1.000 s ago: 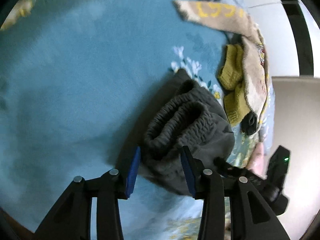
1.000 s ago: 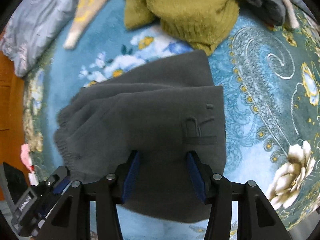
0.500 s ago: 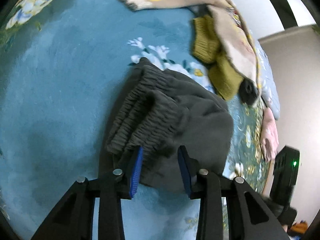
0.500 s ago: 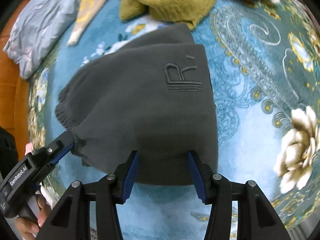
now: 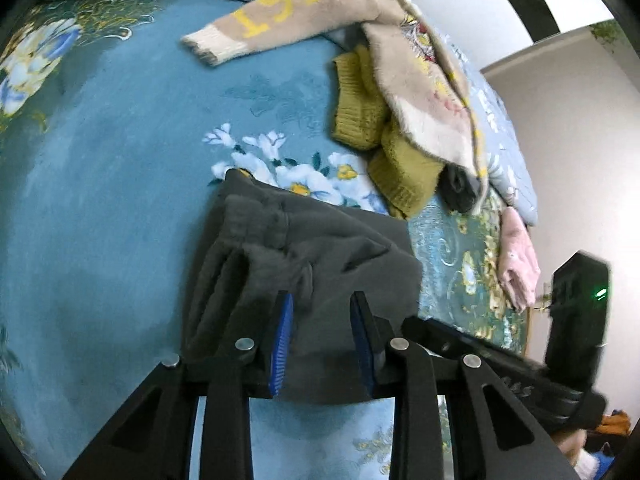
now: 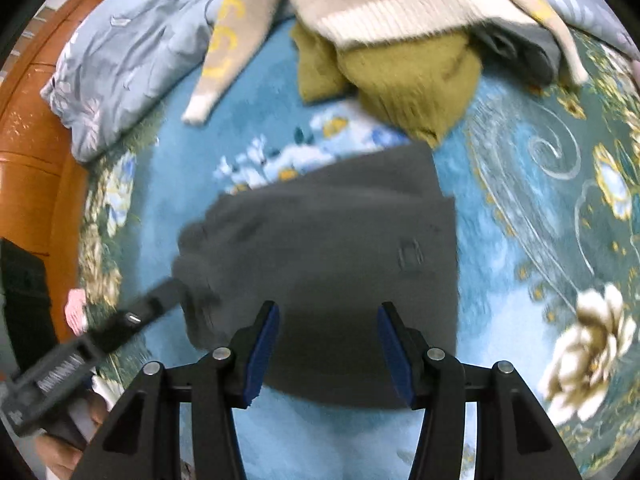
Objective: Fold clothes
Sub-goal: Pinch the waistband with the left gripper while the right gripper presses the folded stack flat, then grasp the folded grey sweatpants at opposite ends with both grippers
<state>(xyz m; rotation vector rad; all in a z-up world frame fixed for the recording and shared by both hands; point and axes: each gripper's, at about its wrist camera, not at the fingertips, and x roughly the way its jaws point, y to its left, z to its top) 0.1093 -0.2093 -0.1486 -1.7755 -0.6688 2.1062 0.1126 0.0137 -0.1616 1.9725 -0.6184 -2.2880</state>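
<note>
Through my left wrist view, my left gripper (image 5: pixel 322 334) hangs over the near edge of the grey fleece garment (image 5: pixel 316 264), its blue pads parted a moderate way with cloth showing between them. I cannot tell whether they touch the fabric or only hover over it. The garment lies folded on the blue floral blanket (image 5: pixel 120 184), gathered elastic band to the left of my fingers, smoother panel to the right. Beyond the garment's far edge sits the olive knit (image 5: pixel 372 128) under the beige sweater (image 5: pixel 420 92), well apart from my tongs. My right gripper shows dark at the garment's right side, close by.

Through my right wrist view, my right gripper (image 6: pixel 328 350) stands wide, both pads over the garment's near hem and nothing pinched that I can see. The garment is straight ahead of these fingers, its long axis running left to right across them. My left gripper (image 6: pixel 160 304) is blurred at the garment's left corner, at the gathered band. I judge both tongs about equally near — left on the band end, right on the middle hem — so the next fold would go away from me, toward the olive knit.
</note>
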